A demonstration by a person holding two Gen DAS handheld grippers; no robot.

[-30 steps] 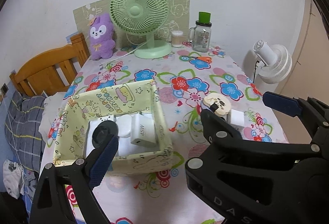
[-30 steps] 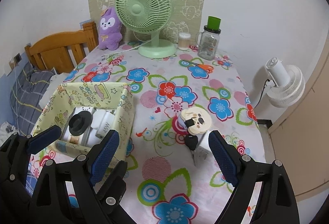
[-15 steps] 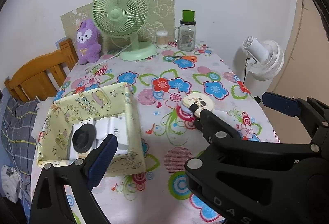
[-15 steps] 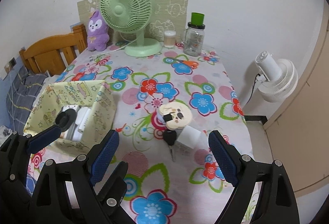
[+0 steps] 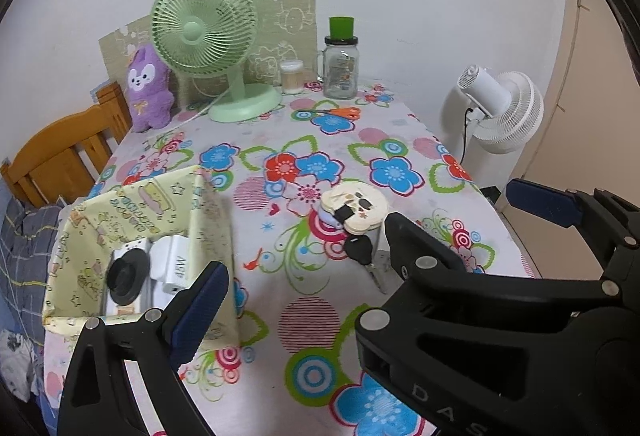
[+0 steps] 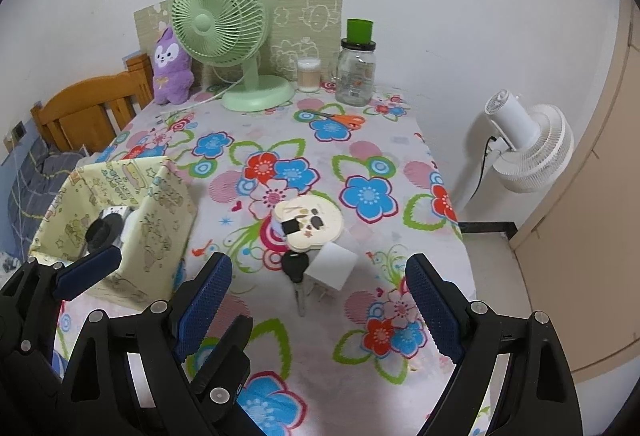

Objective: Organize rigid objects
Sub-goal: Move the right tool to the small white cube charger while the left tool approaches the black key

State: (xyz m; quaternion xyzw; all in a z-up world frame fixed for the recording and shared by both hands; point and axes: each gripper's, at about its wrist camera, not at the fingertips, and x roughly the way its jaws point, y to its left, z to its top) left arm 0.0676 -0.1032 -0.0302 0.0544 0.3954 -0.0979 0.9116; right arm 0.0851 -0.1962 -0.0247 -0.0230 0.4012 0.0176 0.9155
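Closest to me, the right gripper [image 6: 318, 304] hangs over the near edge of the flowered table [image 6: 280, 376], jaws wide apart with nothing between them. The left gripper [image 5: 360, 240] is just beside it; its blue pads stand far apart too, and it holds nothing.

Right past the right gripper's open jaws lie the loose things: a white charger [image 6: 334, 264] with its prongs toward me, a black-headed key [image 6: 295, 268] touching its left side, and behind them a cream round case [image 6: 310, 222], which partly overlaps both.

I'd say the charger is the next pick. The good way is to come straight down over its flat sides, keep the pads clear of the key, and close squarely so it doesn't twist out, then carry it left to the box.

The yellow box [image 5: 100, 211] sits at the table's left edge, holding a small camera [image 5: 126, 276] and another white charger [image 5: 176, 264] marked "45W". The box's print has lettering I can't make out. The right gripper's body, seen from the left camera, reads "DAS", the rest cut off.

Farther back, orange scissors [image 6: 336, 119] lie near a jar [image 6: 356, 75] and a green fan [image 6: 224, 27].
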